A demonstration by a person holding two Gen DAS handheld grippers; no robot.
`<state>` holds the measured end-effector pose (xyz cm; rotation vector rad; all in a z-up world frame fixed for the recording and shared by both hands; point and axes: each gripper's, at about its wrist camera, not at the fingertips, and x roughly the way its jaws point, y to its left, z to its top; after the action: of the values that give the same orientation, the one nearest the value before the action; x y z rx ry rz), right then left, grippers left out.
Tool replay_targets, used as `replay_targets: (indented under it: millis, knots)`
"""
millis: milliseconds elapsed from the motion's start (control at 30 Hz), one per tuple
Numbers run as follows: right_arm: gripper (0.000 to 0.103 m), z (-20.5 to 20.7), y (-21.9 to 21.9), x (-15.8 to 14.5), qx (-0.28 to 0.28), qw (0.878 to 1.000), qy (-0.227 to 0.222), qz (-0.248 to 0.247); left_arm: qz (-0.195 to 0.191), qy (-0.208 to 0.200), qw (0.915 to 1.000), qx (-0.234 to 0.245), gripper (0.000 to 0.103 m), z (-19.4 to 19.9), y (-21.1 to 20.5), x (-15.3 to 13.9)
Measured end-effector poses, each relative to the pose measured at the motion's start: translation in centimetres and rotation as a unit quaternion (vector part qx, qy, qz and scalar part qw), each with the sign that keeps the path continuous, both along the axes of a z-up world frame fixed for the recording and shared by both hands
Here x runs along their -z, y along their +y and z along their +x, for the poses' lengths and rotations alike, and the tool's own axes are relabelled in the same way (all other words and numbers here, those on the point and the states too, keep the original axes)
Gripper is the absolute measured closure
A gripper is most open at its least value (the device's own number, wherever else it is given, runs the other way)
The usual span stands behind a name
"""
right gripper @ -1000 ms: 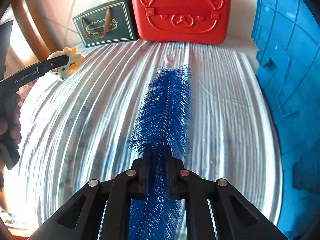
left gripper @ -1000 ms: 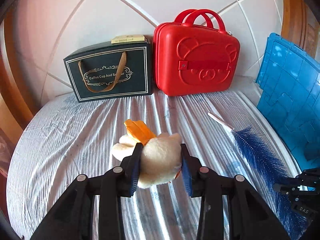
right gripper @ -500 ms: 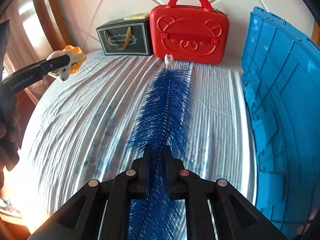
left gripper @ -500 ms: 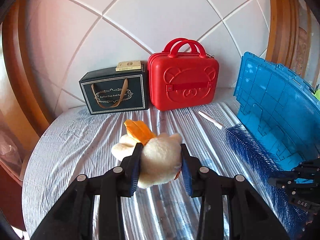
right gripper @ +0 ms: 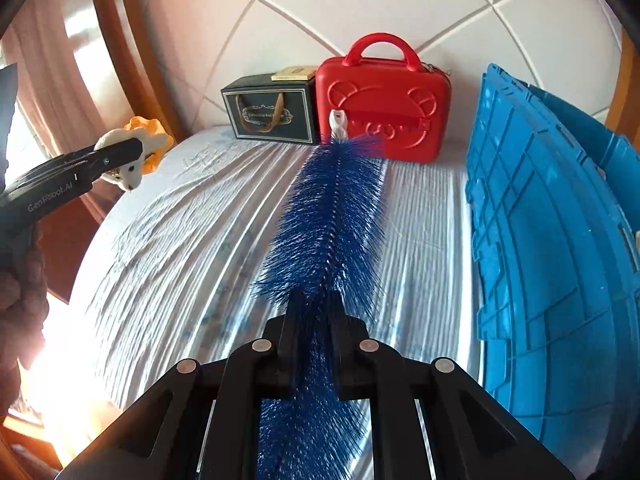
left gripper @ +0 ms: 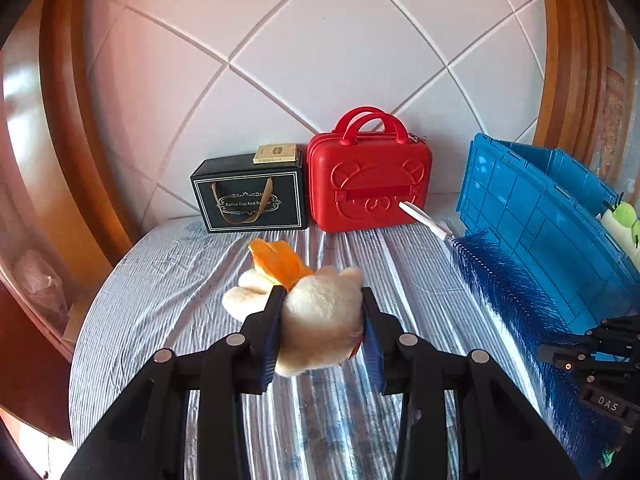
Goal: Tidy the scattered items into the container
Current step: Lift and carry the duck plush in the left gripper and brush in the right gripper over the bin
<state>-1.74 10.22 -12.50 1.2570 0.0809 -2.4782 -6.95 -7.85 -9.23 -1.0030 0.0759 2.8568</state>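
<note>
Jaws of the left gripper [left gripper: 322,322] are clamped on a plush toy [left gripper: 316,316], held above the bed [left gripper: 168,304]. Jaws of the right gripper [right gripper: 316,320] are pinched together on a blue bristle brush [right gripper: 332,220], its white handle toward 12 o'clock. The blue container [left gripper: 532,216] stands at 3 o'clock (something green already inside). Both items are lifted; dropping them in remains.

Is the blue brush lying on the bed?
No, the right gripper is shut on the blue brush, holding it in the air above the striped bed sheet.
</note>
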Motion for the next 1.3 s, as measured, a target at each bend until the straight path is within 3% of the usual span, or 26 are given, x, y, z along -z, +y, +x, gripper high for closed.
replay_targets:
  millis: [400,767,1300]
  knots:
    - [0.092,2.6,0.7,-5.2,-0.035,0.999,0.037,-0.012,-0.011,0.023,0.9995,-0.017,0.068,3.6,1.8,-4.4]
    - [0.092,4.0,4.8,-8.2,-0.042,0.997,0.059,-0.031,-0.016,0.055,0.9982,-0.02,0.068,5.7,4.7,-8.4]
    - [0.092,4.6,11.6,-12.4,-0.042,0.992,0.105,-0.06,-0.028,0.083,0.9962,-0.01,0.068,8.0,11.4,-11.7]
